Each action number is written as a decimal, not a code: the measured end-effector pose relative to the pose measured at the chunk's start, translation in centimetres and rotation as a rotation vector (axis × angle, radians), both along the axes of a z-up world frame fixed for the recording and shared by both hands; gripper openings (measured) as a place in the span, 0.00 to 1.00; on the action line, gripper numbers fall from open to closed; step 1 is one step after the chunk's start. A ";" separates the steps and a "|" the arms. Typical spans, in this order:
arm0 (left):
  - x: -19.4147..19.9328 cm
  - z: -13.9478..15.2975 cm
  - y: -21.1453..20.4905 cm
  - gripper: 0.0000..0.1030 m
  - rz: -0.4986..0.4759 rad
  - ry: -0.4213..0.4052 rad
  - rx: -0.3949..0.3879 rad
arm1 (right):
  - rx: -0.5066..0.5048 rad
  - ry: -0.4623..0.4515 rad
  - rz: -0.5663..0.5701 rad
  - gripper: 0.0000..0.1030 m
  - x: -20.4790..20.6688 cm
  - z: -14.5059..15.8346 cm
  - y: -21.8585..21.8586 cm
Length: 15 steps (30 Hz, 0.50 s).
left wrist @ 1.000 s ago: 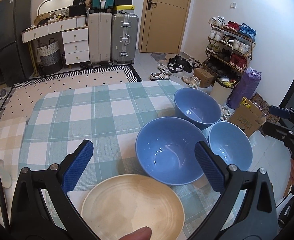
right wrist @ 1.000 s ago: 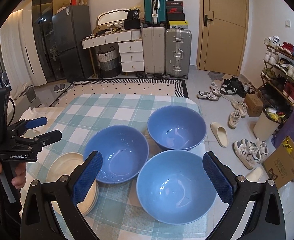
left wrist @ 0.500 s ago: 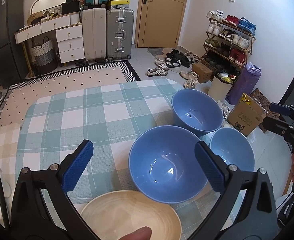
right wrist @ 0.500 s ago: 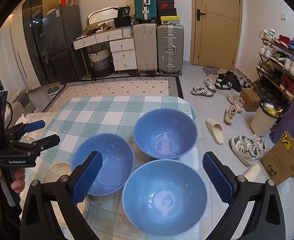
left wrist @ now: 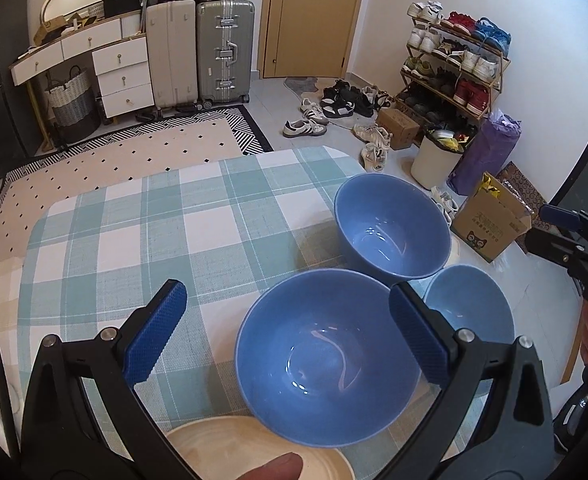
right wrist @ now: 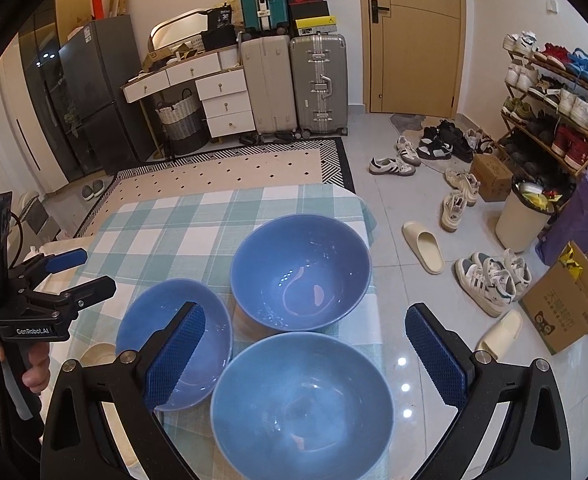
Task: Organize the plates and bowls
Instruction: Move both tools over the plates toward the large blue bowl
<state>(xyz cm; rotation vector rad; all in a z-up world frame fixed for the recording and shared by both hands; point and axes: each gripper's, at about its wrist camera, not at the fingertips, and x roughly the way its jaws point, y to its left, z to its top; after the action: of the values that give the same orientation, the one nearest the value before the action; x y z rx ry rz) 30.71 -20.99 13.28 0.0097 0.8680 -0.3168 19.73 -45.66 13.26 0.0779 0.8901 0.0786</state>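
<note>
Both held wide and empty, the right gripper (right wrist: 306, 354) hovers over the nearest blue bowl (right wrist: 300, 404) while the left gripper (left wrist: 285, 334) faces another bowl (left wrist: 326, 364); gripping one rim squarely, clear of neighbouring bowls, likely suits stacking.

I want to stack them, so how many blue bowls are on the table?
3: far bowl near the table's far right edge, near-left bowl beside the cream plates, near-right bowl closest to the right gripper. None seems hidden.

Three blue bowls (right wrist: 300, 276), beige plate (left wrist: 229, 448), teal-and-white checked tablecloth (left wrist: 165, 224), blue-padded black hand-held gripper (right wrist: 304, 356)
</note>
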 end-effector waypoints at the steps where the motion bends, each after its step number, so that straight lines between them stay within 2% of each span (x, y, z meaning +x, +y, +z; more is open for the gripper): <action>1: 0.4 -0.1 -0.2 0.98 -0.003 0.003 -0.001 | 0.004 0.003 -0.005 0.99 0.2 -0.2 -0.2; 15: 5.8 -2.0 -3.0 0.98 -0.034 0.041 0.009 | 0.023 0.052 -0.024 0.99 4.4 -2.5 -2.2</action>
<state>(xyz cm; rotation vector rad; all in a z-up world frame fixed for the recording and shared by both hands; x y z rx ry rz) 36.50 -24.01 11.23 0.0266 0.9103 -0.3454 24.10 -47.87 10.81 0.1125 0.9397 0.0642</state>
